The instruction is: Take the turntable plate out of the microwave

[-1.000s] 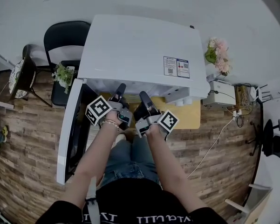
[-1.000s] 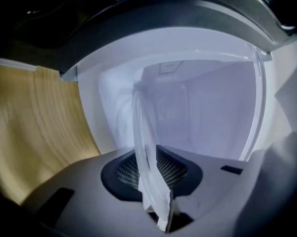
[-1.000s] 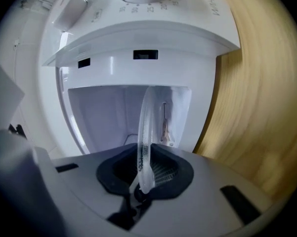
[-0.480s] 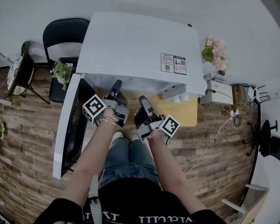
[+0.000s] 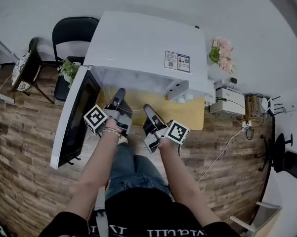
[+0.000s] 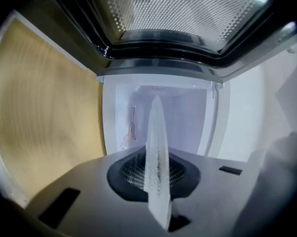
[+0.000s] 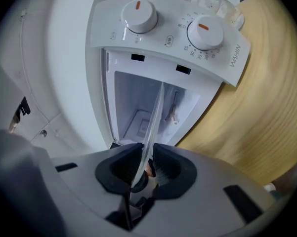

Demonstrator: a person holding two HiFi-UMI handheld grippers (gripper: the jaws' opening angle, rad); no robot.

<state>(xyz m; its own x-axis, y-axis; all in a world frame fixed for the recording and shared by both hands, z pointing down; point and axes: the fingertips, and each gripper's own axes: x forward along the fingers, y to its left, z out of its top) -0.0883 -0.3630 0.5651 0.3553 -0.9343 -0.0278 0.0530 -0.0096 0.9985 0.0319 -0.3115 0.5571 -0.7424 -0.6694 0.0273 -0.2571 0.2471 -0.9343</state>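
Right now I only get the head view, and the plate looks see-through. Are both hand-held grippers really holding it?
Observer: Yes. The left gripper view shows the left hand-held gripper shut on the glass turntable plate, seen edge-on.
Operator: And the other one?
Observer: The right hand-held gripper pinches the rim between its pads, though its jaws have just been opening a little.
Operator: What's behind the plate?
Observer: The right gripper view shows two white dials with orange marks on the microwave.
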